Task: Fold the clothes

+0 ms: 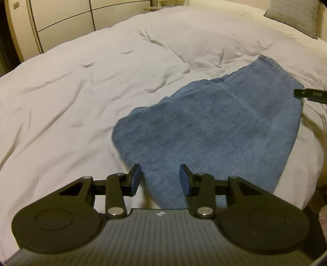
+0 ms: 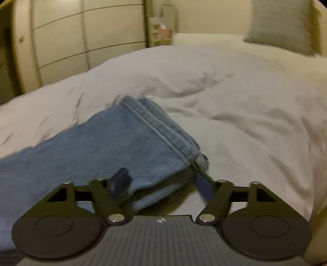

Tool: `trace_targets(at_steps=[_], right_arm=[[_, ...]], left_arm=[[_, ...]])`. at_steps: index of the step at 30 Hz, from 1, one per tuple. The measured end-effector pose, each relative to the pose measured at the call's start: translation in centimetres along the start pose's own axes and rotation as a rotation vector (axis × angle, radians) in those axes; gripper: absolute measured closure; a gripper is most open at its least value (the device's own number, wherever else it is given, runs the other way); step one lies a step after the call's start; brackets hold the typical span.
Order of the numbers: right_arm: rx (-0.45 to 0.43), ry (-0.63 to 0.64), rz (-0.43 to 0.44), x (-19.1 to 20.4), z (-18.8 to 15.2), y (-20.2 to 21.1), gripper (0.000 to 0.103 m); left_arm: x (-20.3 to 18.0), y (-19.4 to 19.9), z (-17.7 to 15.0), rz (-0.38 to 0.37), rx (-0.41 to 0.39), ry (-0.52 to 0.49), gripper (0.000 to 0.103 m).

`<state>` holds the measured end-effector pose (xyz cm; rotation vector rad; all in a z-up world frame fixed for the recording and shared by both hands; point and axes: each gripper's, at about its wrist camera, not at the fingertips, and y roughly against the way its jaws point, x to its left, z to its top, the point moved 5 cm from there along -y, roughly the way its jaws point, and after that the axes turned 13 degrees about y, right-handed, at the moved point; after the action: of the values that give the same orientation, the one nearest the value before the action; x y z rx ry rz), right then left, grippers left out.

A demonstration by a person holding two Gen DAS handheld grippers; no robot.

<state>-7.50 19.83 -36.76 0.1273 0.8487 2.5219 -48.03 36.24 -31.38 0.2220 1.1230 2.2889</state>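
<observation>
1. Left wrist view: the left gripper (image 1: 160, 179) hangs over the near end of the blue jeans (image 1: 220, 122). Its fingers stand apart, released, with denim below the gap but nothing pinched.
2. The jeans lie folded on the white duvet (image 1: 81, 92), toward the bed's right side, hem end pointing at the grey pillow (image 1: 294, 16).
3. A dark finger of the right gripper (image 1: 306, 94) enters at the right edge, beside the hem corner; the rest is cut off.
4. Right wrist view: the right gripper (image 2: 163, 182) is spread wide. The stacked hem corner of the jeans (image 2: 114, 143) sits between its fingers, but the pads are not pressing it; I judge it released.
5. To finish this step well, withdraw both grippers straight back without dragging the layers, then press the fold flat.
6. Motion blur smears the right-hand pad and the hem edges. The waistband is not visible in either view.
</observation>
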Motion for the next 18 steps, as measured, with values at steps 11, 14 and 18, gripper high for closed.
trace_targets(at_steps=[11,14,18], right_arm=[[-0.017,0.038,0.229,9.5,-3.3,8.4,0.025],[0.081,0.074,0.23,12.1,-5.6,7.8,0.024],[0.122,0.146,0.207,13.8,-6.5,8.4,0.024]], left_arm=[[-1.2,2.5,-5.5,-0.058,0.004,-0.01,0.067],[-1.3,1.9,-7.6,-0.052,-0.009,-0.005,0.067],[-0.3,3.8,-8.9,-0.11,0.005,0.046,0.067]])
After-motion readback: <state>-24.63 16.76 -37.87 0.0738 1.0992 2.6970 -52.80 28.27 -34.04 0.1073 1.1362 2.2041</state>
